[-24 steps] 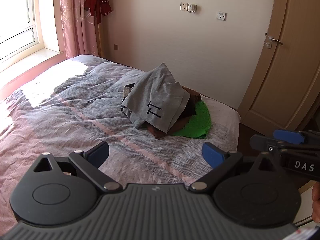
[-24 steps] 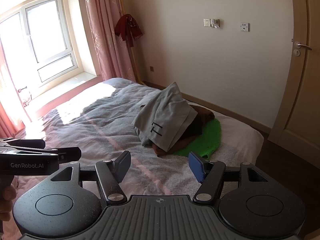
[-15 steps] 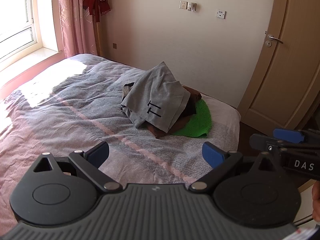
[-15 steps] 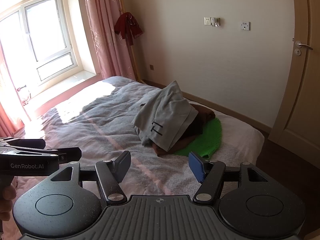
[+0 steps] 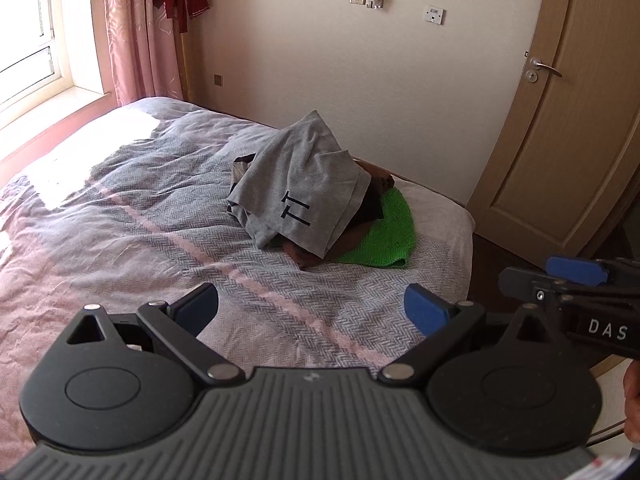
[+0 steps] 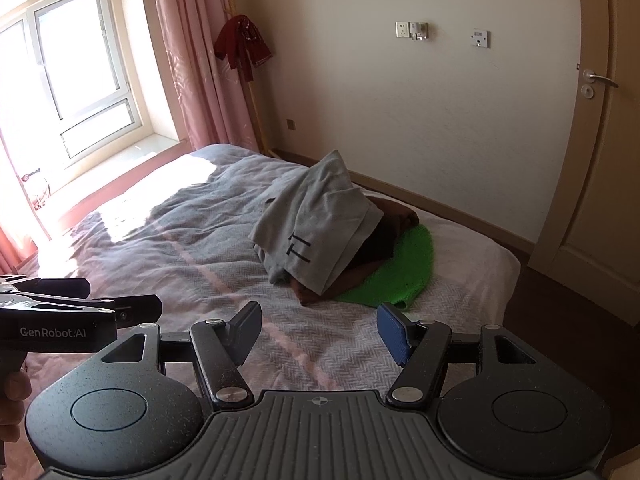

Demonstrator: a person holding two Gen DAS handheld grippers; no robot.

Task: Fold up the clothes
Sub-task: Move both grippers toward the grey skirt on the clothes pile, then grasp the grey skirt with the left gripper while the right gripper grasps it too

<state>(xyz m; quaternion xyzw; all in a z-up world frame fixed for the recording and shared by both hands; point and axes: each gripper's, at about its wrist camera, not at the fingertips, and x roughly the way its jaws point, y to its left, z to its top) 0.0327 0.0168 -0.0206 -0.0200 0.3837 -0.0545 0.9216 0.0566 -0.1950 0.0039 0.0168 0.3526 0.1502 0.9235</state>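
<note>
A heap of clothes lies near the far right corner of the bed. On top is a grey garment [image 5: 298, 192] [image 6: 316, 226] with black bar marks; under it are a brown garment [image 5: 304, 258] [image 6: 396, 216] and a bright green knit [image 5: 384, 236] [image 6: 400, 272]. My left gripper [image 5: 311, 308] hovers open over the bedspread, well short of the heap, with nothing between its blue pads. My right gripper [image 6: 320, 330] is also open and empty, equally far from the clothes. Each gripper shows at the edge of the other's view.
The bed [image 5: 120, 232] carries a grey and pink herringbone cover. A closed wooden door [image 5: 568, 112] stands to the right, a window [image 6: 80, 80] and pink curtains [image 6: 188, 52] to the left. A red garment [image 6: 242, 46] hangs on a stand by the wall.
Both cameras have drifted slightly, panning a little to the right. The heap of clothes has not moved, and both grippers remain open.
</note>
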